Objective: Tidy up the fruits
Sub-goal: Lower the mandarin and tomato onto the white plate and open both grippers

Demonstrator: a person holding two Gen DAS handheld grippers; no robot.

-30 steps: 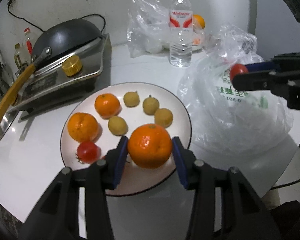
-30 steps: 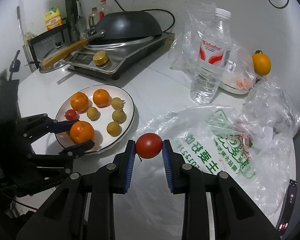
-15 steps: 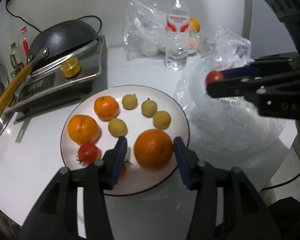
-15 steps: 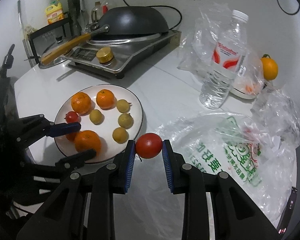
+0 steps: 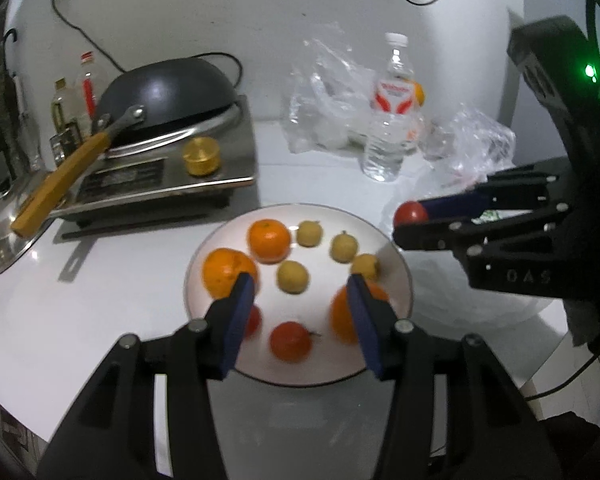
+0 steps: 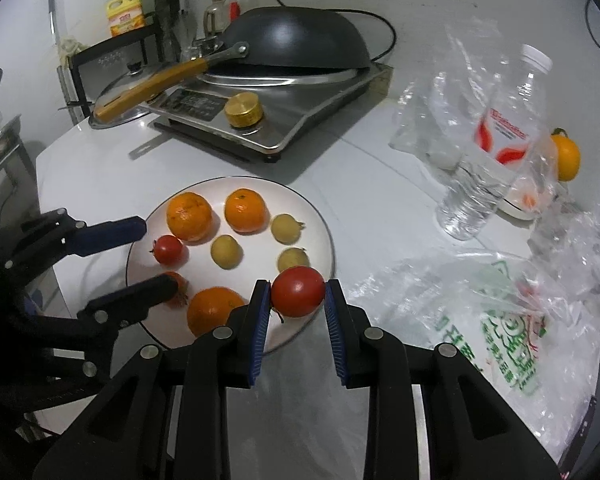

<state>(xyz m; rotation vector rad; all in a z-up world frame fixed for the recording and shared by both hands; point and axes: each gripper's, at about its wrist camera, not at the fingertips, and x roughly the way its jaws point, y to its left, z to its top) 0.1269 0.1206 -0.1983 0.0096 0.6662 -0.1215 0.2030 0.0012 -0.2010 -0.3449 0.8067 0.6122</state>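
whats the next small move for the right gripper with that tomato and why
Probably carry it a little further over the plate and lower it into the bare patch near the middle before opening. The right gripper is shut on the tomato, which hangs at the plate's near rim, and the left gripper is open and holds nothing.
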